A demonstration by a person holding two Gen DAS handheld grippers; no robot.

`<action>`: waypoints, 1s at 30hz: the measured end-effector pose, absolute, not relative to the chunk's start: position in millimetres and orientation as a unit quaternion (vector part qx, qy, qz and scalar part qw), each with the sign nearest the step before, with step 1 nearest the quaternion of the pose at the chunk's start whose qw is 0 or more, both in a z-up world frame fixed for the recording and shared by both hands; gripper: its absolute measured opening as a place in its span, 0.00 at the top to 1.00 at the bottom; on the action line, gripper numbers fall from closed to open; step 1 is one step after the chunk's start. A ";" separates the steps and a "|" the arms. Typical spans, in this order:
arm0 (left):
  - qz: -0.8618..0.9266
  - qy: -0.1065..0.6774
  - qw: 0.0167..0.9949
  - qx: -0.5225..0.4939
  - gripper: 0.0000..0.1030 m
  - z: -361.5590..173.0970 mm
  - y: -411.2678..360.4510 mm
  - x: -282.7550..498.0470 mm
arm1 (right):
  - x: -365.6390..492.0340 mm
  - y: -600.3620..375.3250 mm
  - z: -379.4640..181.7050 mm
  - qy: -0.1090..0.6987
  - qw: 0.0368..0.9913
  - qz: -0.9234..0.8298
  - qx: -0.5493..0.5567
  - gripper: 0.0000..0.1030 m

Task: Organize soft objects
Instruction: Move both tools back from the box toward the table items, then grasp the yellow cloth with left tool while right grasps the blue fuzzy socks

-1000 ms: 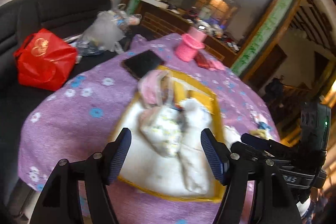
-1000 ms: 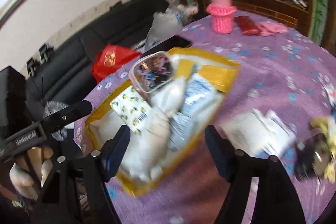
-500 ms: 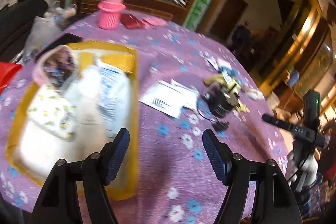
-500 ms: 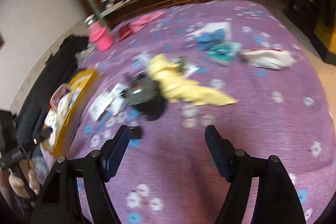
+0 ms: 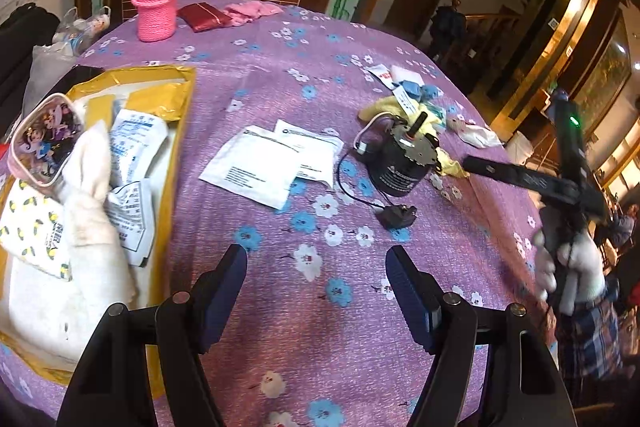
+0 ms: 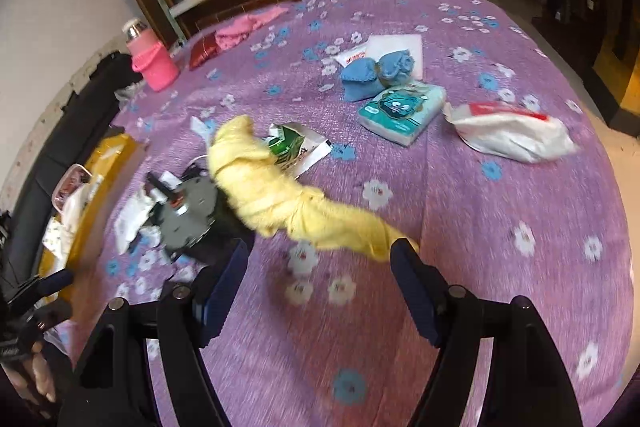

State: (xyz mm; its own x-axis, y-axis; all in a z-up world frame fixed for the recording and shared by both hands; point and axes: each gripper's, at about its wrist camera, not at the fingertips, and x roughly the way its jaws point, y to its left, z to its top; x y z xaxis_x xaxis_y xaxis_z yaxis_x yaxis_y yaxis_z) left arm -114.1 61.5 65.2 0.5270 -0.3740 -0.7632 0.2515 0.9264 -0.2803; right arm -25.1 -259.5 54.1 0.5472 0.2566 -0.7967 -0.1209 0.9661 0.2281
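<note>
A yellow tray (image 5: 176, 155) at the table's left holds a white cloth (image 5: 92, 211), a lemon-print packet (image 5: 32, 235), a cartoon pouch (image 5: 44, 143) and paper packets. My left gripper (image 5: 316, 291) is open and empty over bare tablecloth to the tray's right. My right gripper (image 6: 320, 287) is open and empty, just in front of a twisted yellow cloth (image 6: 280, 195). Blue knitted booties (image 6: 376, 75), a teal tissue pack (image 6: 404, 107) and a white plastic bag (image 6: 512, 135) lie beyond it.
A black cylindrical motor (image 5: 400, 159) with a cord and plug lies mid-table beside white paper packets (image 5: 264, 163). A pink knitted cup holder (image 5: 156, 11), a red wallet (image 5: 204, 17) and a pink cloth (image 5: 252, 11) sit at the far edge. A black sofa (image 6: 80, 115) borders the table's left.
Both grippers have swung right, away from the tray. The left now faces the table's middle; the right has come close to the yellow cloth. Both stay open.
</note>
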 end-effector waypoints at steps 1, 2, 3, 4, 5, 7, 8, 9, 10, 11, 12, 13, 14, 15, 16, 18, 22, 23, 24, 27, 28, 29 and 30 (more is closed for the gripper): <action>-0.181 0.452 0.871 -0.066 0.27 65.8 59.8 -113.8 | -19.9 -257.4 52.4 0.466 0.875 0.109 0.069 0.29; -0.183 0.451 0.871 -0.064 0.27 66.4 58.5 -113.2 | -16.7 -255.6 51.3 0.468 0.874 0.112 0.068 0.29; -0.184 0.450 0.871 -0.063 0.27 66.7 57.2 -112.0 | -12.8 -253.4 50.5 0.469 0.872 0.118 0.068 0.29; -0.185 0.449 0.872 -0.062 0.27 67.1 56.4 -110.7 | -7.4 -250.7 50.0 0.470 0.871 0.125 0.070 0.29; -0.186 0.449 0.872 -0.062 0.27 67.1 55.7 -109.0 | -1.9 -248.3 49.4 0.472 0.869 0.129 0.072 0.29; -0.187 0.452 0.870 -0.066 0.27 65.9 53.9 -103.7 | 14.6 -243.9 45.5 0.483 0.863 0.130 0.069 0.30; -0.188 0.454 0.868 -0.067 0.27 65.4 52.2 -101.5 | 21.9 -246.1 45.0 0.482 0.863 0.132 0.079 0.29; -0.190 0.455 0.867 -0.067 0.27 65.4 50.4 -100.2 | 31.3 -252.1 46.1 0.477 0.864 0.128 0.094 0.29; -0.193 0.456 0.867 -0.065 0.27 66.0 48.4 -99.3 | 37.8 -258.7 48.3 0.471 0.868 0.117 0.106 0.29; -0.196 0.456 0.866 -0.063 0.27 67.2 46.4 -98.7 | 42.0 -265.0 50.6 0.466 0.871 0.104 0.114 0.29; -0.199 0.455 0.866 -0.061 0.27 68.4 44.9 -98.1 | 45.2 -273.7 54.9 0.459 0.875 0.091 0.127 0.29; -0.202 0.454 0.866 -0.058 0.27 70.0 43.9 -97.5 | 45.6 -281.0 59.2 0.450 0.878 0.085 0.137 0.29; -0.204 0.452 0.867 -0.056 0.27 72.0 43.1 -96.4 | 44.4 -289.1 64.3 0.437 0.884 0.079 0.148 0.29; -0.205 0.450 0.867 -0.054 0.27 73.9 42.3 -94.7 | 42.0 -299.0 70.4 0.420 0.891 0.069 0.158 0.29; -0.206 0.449 0.868 -0.051 0.27 75.8 41.3 -92.0 | 39.8 -306.1 74.0 0.410 0.896 0.059 0.163 0.29; -0.209 0.449 0.867 -0.049 0.27 79.8 37.2 -82.9 | 36.5 -319.8 78.1 0.393 0.902 0.048 0.173 0.29; -0.230 0.456 0.857 -0.069 0.27 89.2 18.4 -57.5 | 33.4 -345.0 75.3 0.371 0.902 0.049 0.213 0.29; -0.235 0.456 0.855 -0.073 0.27 92.9 9.6 -50.7 | 33.8 -348.7 74.3 0.367 0.902 0.047 0.220 0.29; -0.239 0.456 0.854 -0.073 0.27 96.2 0.7 -45.5 | 34.7 -354.2 72.5 0.364 0.901 0.046 0.230 0.29; -0.260 0.453 0.850 -0.068 0.27 105.1 -36.6 -26.4 | 33.6 -371.0 69.0 0.357 0.900 0.035 0.248 0.29; -0.262 0.454 0.849 -0.065 0.27 105.6 -48.6 -18.6 | 32.2 -376.3 68.9 0.354 0.901 0.029 0.251 0.29; -0.262 0.457 0.848 -0.062 0.27 105.3 -62.5 -8.4 | 31.0 -381.3 69.3 0.351 0.901 0.026 0.254 0.29; -0.261 0.461 0.846 -0.060 0.27 104.1 -74.5 0.7 | 28.6 -390.3 71.0 0.345 0.901 0.021 0.263 0.29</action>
State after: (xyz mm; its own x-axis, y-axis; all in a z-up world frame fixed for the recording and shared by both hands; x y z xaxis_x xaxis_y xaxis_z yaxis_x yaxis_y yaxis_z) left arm 0.7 -74.5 104.1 0.4382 -0.4968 -0.7491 0.3867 0.8565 -0.3419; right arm 28.6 -390.3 71.0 0.7611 0.2187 -0.6106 0.1447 0.8604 0.4886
